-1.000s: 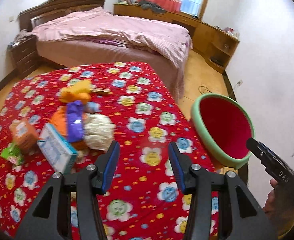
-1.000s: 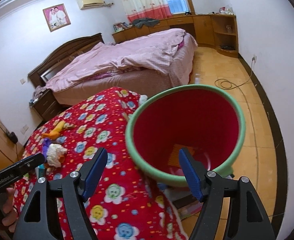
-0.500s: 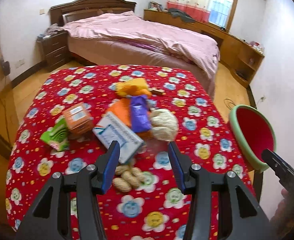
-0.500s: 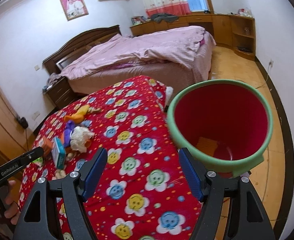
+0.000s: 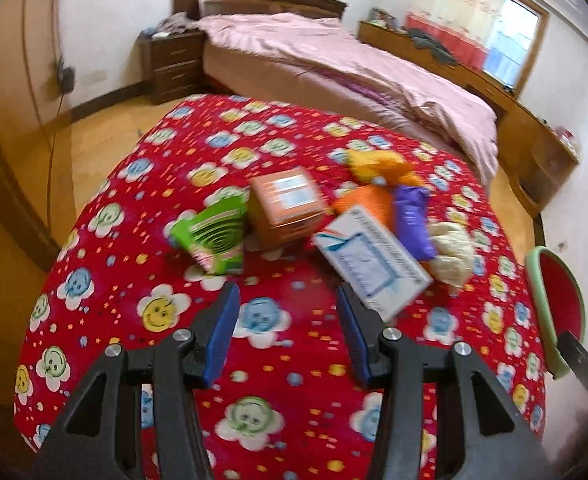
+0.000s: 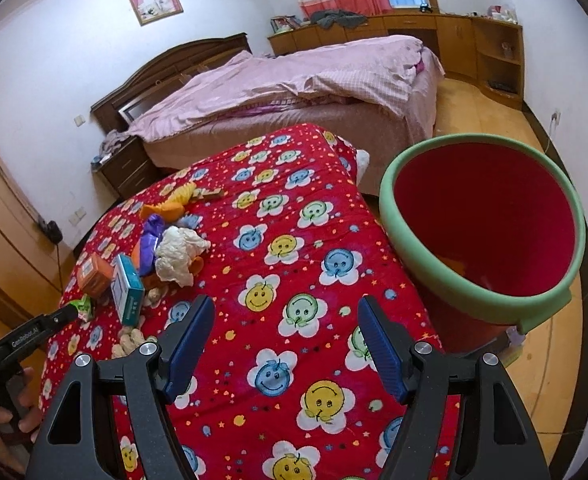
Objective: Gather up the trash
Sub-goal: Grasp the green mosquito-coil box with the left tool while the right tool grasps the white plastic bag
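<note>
A: Item one, left gripper (image 5: 287, 330): held low over the table (image 5: 105, 264), jaws spread wide, nothing between them. Item two, right gripper (image 6: 283, 346): likewise wide and empty, hovering over the cloth just beside the bin (image 6: 482, 292).

B: Trash, location?

A: Clustered mid-table, ahead of the left gripper. Listed: green packet (image 5: 213, 238), orange box (image 5: 287, 204), white-blue box (image 5: 374, 264), purple wrapper (image 5: 412, 222), crumpled tissue (image 5: 454, 254), orange and yellow scraps behind. Peanuts (image 6: 129, 340) are seen near the table edge in the right view. All pieces lie touching or nearly so.

B: Step in hand?

A: Approach, it is judged; nothing has been grasped and the bin appears to hold little. The white-blue box lies nearest the left jaws. A short advance and a closing across its narrow side would be called for, then a carry to the bin at the table's right.

B: Surface, room?

A: Red flower-face cloth, soft, possibly prone to snagging. Bedroom: pink-covered bed (image 6: 294, 80), nightstand (image 5: 169, 66), wooden floor, curtained window. Left view is blurred.
</note>
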{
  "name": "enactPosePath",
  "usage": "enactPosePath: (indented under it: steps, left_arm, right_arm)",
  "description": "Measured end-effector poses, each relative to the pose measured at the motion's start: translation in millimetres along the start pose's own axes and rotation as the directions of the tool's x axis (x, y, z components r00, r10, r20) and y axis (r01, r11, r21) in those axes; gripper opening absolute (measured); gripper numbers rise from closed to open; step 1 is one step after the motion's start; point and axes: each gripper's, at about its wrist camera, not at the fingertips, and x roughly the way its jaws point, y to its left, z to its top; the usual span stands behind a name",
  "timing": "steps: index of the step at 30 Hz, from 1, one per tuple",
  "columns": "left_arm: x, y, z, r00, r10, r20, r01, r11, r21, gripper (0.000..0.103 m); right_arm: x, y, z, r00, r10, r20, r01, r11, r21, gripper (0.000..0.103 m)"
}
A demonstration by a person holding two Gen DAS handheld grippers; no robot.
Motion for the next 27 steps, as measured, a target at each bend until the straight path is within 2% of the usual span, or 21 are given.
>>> enactPosePath:
  steps: [8, 12, 17, 24, 27]
  left_arm:
    - [39, 23, 3, 0.998, 0.035, -0.042, -0.036, 0.999, -0.020, 0.050]
    - [52, 31, 10, 0.998, 0.057, -0.040, -0.058, 0.998, -0.032, 0.050]
    - [68, 37, 21, 0.993, 0.109, -0.040, -0.109, 0.994, -0.004, 0.050]
    - [80, 37, 34, 0.990, 0.142, -0.018, -0.141, 0.989, 0.053, 0.059]
    - [83, 40, 37, 0.990, 0.140, -0.012, -0.140, 0.989, 0.043, 0.060]
  right_arm:
    - [12, -2, 1, 1.000, -0.006, -0.029, 0.006, 1.000, 0.022, 0.075]
    - [19, -3, 4, 0.999, 0.004, -0.039, -0.003, 1.000, 0.024, 0.075]
    - [30, -1, 4, 0.998, 0.024, -0.059, -0.023, 0.999, 0.028, 0.075]
    - [42, 4, 10, 0.996, 0.042, -0.081, -0.041, 0.999, 0.014, 0.075]
    - [46, 8, 13, 0.996, 0.041, -0.081, -0.041, 0.999, -0.002, 0.075]
